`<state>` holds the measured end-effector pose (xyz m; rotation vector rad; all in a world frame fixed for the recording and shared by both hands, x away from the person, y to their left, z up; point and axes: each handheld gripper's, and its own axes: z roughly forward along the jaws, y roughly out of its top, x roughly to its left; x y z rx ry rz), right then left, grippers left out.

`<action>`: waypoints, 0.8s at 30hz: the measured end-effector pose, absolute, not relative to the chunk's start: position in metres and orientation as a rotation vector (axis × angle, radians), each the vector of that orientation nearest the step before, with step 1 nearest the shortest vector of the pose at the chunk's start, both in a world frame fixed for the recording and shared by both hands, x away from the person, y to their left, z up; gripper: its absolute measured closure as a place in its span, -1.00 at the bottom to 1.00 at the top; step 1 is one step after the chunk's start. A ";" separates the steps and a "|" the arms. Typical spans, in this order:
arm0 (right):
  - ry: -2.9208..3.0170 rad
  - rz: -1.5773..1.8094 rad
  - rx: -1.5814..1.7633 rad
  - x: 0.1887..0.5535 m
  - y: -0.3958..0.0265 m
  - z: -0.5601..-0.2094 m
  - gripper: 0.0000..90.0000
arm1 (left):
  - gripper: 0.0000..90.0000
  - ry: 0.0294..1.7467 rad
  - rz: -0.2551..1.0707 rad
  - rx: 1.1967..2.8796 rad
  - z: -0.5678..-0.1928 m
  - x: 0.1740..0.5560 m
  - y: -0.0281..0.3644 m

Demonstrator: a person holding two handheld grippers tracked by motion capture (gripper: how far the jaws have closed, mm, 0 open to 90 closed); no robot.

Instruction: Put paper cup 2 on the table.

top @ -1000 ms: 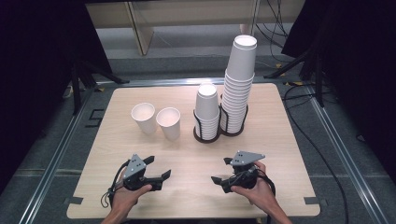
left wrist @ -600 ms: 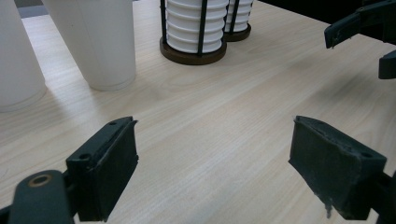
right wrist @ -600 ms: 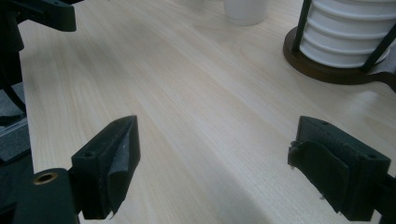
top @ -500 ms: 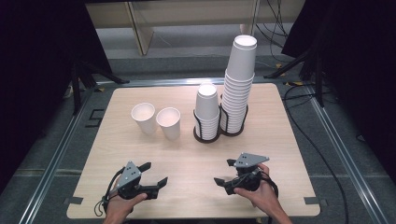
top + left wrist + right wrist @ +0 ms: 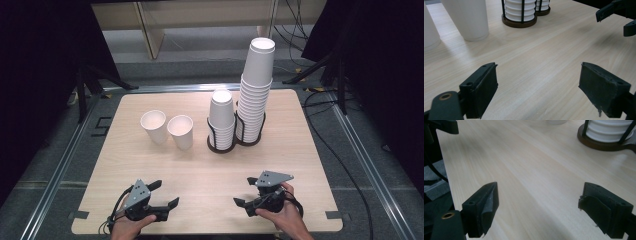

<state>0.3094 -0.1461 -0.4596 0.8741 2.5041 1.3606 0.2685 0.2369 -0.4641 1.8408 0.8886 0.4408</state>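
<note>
The left tool (image 5: pixel 162 197) and the right tool (image 5: pixel 245 204) hover low over the near edge of a pale wood tabletop (image 5: pixel 200 175), each gripped by a person's hand, jaws apart and nothing between them. In the left gripper view the black pads (image 5: pixel 482 92) frame bare wood, with the right tool (image 5: pixel 617 16) visible farther off.

Toward the far side stand two loose white paper cups (image 5: pixel 154 126) (image 5: pixel 181 132), upright, mouths up and just beside each other, left of centre. To their right, well apart from both tools, a dark wire cup holder (image 5: pixel 235 140) with two round bays keeps a short stack of cups (image 5: pixel 221 117) and a tall stack of cups (image 5: pixel 256 90) from toppling; both stacks sit bottom up, the tall one rising well above its cage.

The layout suggests cups are drawn from the stacks and set out singly on the open side. The tools look parked at rest, clear of everything and aimed roughly at the cups.

No brand, label or lettering can be read on the cups, the holder or the tools.
</note>
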 end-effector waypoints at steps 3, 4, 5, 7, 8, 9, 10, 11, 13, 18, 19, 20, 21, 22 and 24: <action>2.524 1.328 0.859 0.303 -0.148 -0.461 -0.65 | -0.68 0.867 0.428 1.860 -0.465 0.266 0.236; 2.529 1.326 0.875 0.301 -0.148 -0.462 -0.65 | -0.68 0.854 0.424 1.857 -0.466 0.265 0.235; 2.535 1.319 0.873 0.299 -0.149 -0.463 -0.65 | -0.68 0.846 0.421 1.862 -0.467 0.264 0.234; 2.542 1.309 0.879 0.295 -0.151 -0.465 -0.65 | -0.68 0.839 0.419 1.898 -0.466 0.262 0.233; 2.547 1.302 0.869 0.293 -0.152 -0.465 -0.65 | -0.68 0.832 0.418 1.903 -0.467 0.261 0.232; 2.547 1.300 0.870 0.292 -0.153 -0.466 -0.65 | -0.68 0.827 0.408 1.890 -0.467 0.260 0.230; 2.558 1.297 0.884 0.290 -0.153 -0.467 -0.65 | -0.68 0.817 0.408 1.891 -0.468 0.259 0.228; 2.565 1.288 0.878 0.289 -0.154 -0.468 -0.65 | -0.68 0.817 0.408 1.899 -0.467 0.258 0.227; 2.583 1.292 0.873 0.286 -0.155 -0.470 -0.65 | -0.68 0.805 0.407 1.906 -0.468 0.256 0.225; 2.593 1.249 0.866 0.280 -0.156 -0.472 -0.65 | -0.68 0.790 0.400 1.921 -0.466 0.251 0.220; 2.593 1.247 0.863 0.280 -0.156 -0.473 -0.65 | -0.68 0.788 0.405 1.919 -0.467 0.251 0.220; 2.594 1.244 0.863 0.280 -0.156 -0.473 -0.65 | -0.68 0.788 0.413 1.931 -0.466 0.252 0.221; 2.592 1.242 0.863 0.280 -0.156 -0.473 -0.65 | -0.68 0.793 0.401 1.908 -0.467 0.253 0.220; 2.590 1.240 0.866 0.280 -0.156 -0.472 -0.65 | -0.68 0.790 0.412 1.928 -0.467 0.253 0.222; 2.593 1.240 0.866 0.281 -0.157 -0.472 -0.65 | -0.68 0.798 0.414 1.929 -0.466 0.253 0.222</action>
